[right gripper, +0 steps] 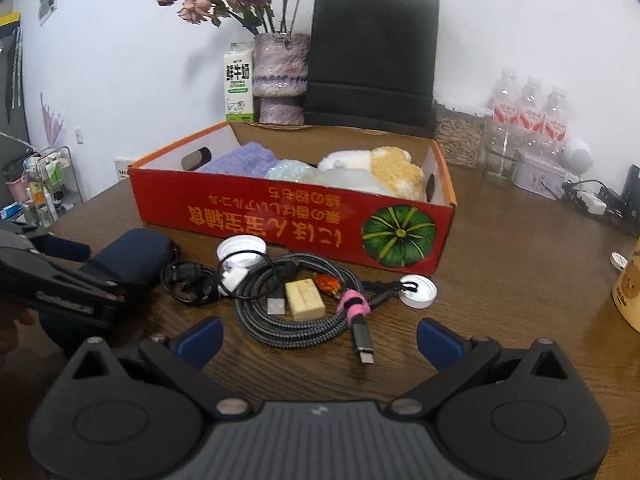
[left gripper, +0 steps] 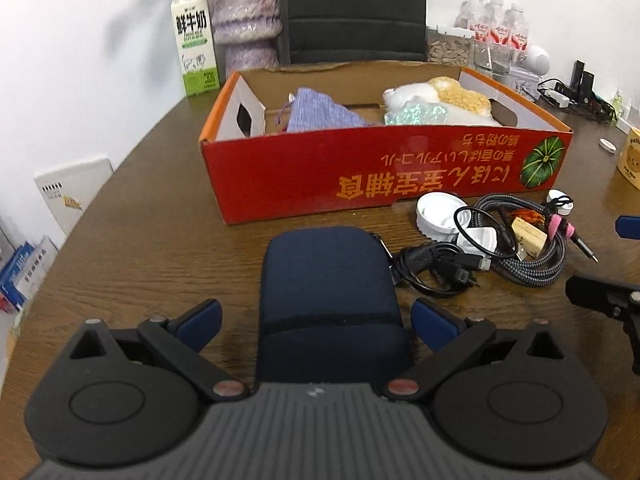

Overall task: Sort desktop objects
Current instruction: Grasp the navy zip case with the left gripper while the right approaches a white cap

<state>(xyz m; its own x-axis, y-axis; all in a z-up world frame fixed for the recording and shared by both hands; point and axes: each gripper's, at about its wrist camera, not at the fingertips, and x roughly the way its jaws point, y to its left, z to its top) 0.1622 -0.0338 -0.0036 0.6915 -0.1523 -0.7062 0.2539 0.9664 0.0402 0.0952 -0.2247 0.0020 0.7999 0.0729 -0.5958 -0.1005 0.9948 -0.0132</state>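
Desktop clutter lies on the bench before the red box. My left tool is spread around the navy pouch, not pinching; my right tool hangs spread over the braided cable. Next: squeeze the pouch, lift it into the box.

White wall, plain. Dark wooden table. Wire storage rack at left, by the wall.

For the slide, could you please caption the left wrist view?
Open left gripper straddles navy pouch before the red box, cables alongside.
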